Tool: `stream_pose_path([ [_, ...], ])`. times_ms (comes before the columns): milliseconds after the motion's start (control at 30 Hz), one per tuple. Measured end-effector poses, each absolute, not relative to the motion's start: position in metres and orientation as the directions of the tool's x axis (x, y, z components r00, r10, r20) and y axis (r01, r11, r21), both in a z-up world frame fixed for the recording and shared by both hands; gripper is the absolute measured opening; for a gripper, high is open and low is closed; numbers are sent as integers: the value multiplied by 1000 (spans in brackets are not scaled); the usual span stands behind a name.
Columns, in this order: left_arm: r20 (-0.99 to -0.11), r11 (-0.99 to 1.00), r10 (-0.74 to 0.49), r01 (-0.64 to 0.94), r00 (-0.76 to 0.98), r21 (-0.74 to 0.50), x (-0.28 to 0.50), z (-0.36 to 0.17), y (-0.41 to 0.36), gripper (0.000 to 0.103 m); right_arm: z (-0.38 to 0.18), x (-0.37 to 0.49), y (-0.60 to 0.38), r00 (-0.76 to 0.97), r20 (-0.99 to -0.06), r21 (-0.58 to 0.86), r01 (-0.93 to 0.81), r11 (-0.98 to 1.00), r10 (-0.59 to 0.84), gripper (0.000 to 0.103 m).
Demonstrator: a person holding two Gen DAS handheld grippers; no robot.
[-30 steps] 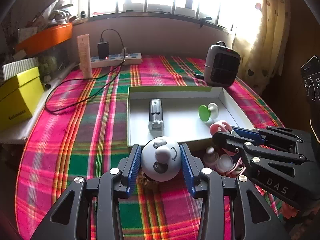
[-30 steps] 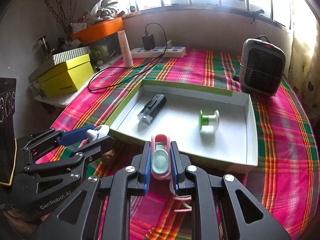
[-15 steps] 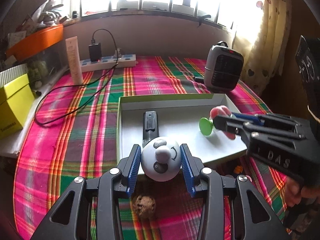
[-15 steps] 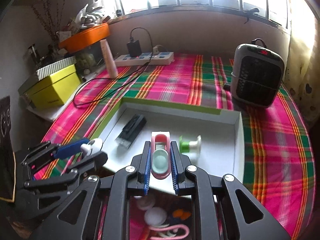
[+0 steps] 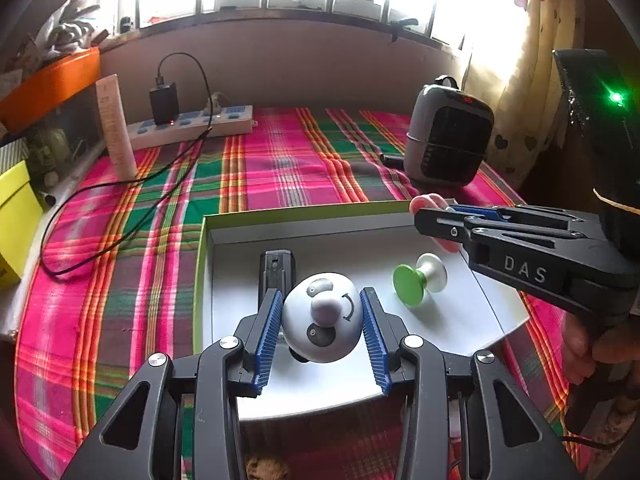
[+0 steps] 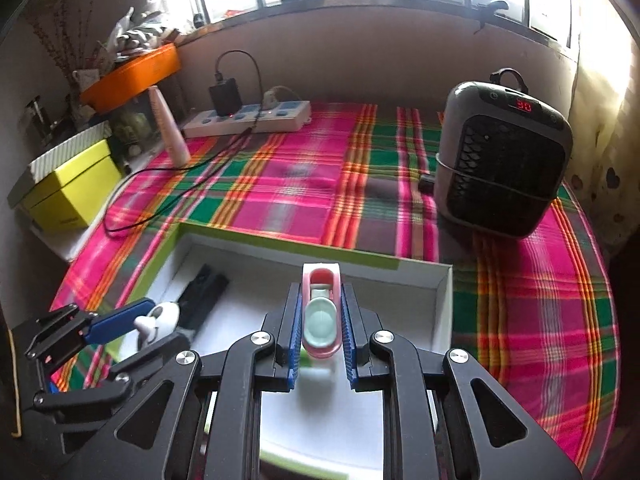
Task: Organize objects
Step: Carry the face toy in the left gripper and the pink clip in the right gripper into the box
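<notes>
covering the table, a plaid cloth (image 6: 304, 176) bears a white tray (image 5: 492, 304); left tool (image 5: 322, 316) clamps a panda ball (image 5: 320, 318), right tool (image 6: 321, 320) a pink case (image 6: 321, 280).

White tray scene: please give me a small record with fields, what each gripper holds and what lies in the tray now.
left gripper: shut on the round white toy with a face, held above the tray
right gripper: shut on the pink and mint clip-like item, also above the tray
tray: white inside, green rim, on the plaid cloth
in tray: black rectangular device; green and white spool-shaped piece
behind tray: grey heater; power strip
</notes>
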State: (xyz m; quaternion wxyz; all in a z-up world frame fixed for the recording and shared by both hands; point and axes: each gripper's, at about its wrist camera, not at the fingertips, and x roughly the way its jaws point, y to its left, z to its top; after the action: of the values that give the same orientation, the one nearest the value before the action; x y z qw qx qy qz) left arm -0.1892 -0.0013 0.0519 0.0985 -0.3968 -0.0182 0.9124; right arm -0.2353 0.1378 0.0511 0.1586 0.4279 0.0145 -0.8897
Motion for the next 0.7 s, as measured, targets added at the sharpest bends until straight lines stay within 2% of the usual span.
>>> stream_pose_path([
  [700,-760,-978,191,-184,-621,-95,-226,34,15,38,20,-259,149,-530,-819,94,251,-963,-218,18],
])
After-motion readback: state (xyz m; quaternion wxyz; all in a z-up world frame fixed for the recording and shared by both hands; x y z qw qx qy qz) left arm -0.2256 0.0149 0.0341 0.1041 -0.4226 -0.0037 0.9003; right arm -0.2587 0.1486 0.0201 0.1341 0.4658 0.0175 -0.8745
